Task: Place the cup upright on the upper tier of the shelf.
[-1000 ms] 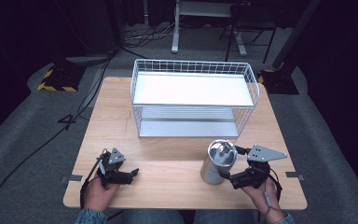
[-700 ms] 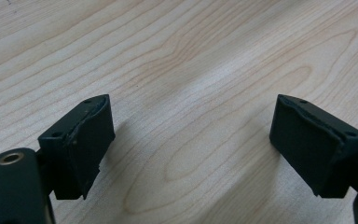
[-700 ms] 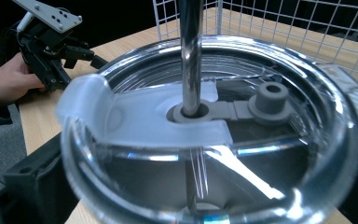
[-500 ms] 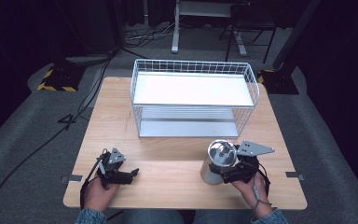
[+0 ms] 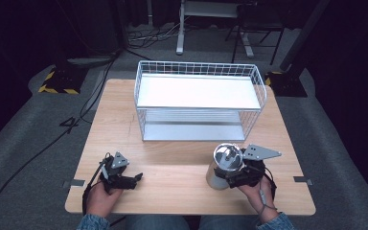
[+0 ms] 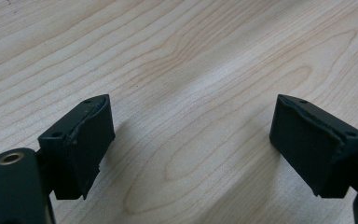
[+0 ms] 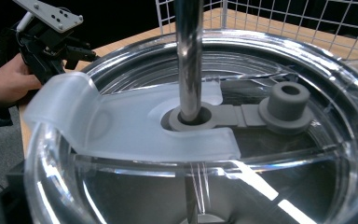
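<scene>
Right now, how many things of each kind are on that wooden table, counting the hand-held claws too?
Wire racks: 1
Steel tumblers with clear lid and metal straw: 1
Hand-held claws: 2, the left claw and the right claw
Total: 4

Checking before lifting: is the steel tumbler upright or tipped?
Upright: the tumbler stands on the table, its clear lid facing up.

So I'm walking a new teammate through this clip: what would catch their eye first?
Probably the shiny steel tumbler with its clear lid and metal straw, standing at the near right of the wooden table right against the right gripper. Next, the white wire rack at the table's far middle. The left gripper rests at the near left, jaws wide apart over bare wood.
</scene>
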### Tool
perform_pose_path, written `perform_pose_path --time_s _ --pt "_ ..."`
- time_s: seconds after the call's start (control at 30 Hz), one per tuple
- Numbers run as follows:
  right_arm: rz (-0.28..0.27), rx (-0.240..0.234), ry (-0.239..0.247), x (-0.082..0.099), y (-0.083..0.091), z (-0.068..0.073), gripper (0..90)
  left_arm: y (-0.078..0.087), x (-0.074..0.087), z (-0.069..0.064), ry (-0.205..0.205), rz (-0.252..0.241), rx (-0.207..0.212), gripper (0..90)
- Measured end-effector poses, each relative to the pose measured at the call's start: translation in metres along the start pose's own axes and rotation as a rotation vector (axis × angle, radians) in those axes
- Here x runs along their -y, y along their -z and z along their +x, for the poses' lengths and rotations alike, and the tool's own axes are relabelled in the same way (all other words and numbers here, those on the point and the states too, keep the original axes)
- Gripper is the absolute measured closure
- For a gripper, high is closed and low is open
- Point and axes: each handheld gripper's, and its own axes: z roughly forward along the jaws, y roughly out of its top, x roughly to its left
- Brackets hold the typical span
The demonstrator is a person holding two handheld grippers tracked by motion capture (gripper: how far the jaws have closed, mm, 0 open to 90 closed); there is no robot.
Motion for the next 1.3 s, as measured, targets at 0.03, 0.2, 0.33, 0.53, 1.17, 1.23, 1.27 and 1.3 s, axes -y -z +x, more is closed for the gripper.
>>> perform_pose_path --time_s 0.03,0.2,0.33,0.53,1.17,1.23,1.27,1.3 --pt "0.002 0.003 0.003 0.000 0.000 0.000 1.0 0.000 0.000 0.000 -0.001 0.000 0.000 14.2" --pt "0.003 0.011 0.010 -0.001 0.001 0.001 1.7 0.000 0.000 0.000 0.000 0.000 0.000 14.2" --pt "0.017 0.027 0.031 -0.004 0.002 0.002 2.7 0.000 0.000 0.000 0.000 0.000 0.000 14.2" --pt "0.039 0.009 0.001 -0.010 0.005 0.000 3.2 0.000 0.000 0.000 0.001 0.000 0.000 14.2" --pt "0.032 0.039 0.076 -0.056 0.025 0.001 3.3 0.000 0.000 0.000 0.000 0.001 0.000 14.2" --pt "0.031 0.040 0.082 -0.061 0.027 0.001 3.3 0.000 0.000 0.000 0.000 0.000 0.000 14.2" --pt "0.032 0.040 0.088 -0.066 0.028 0.001 3.3 0.000 0.000 0.000 0.000 0.000 0.000 14.2" --pt "0.032 0.040 0.088 -0.066 0.028 0.001 3.3 0.000 0.000 0.000 0.000 0.000 0.000 14.2"
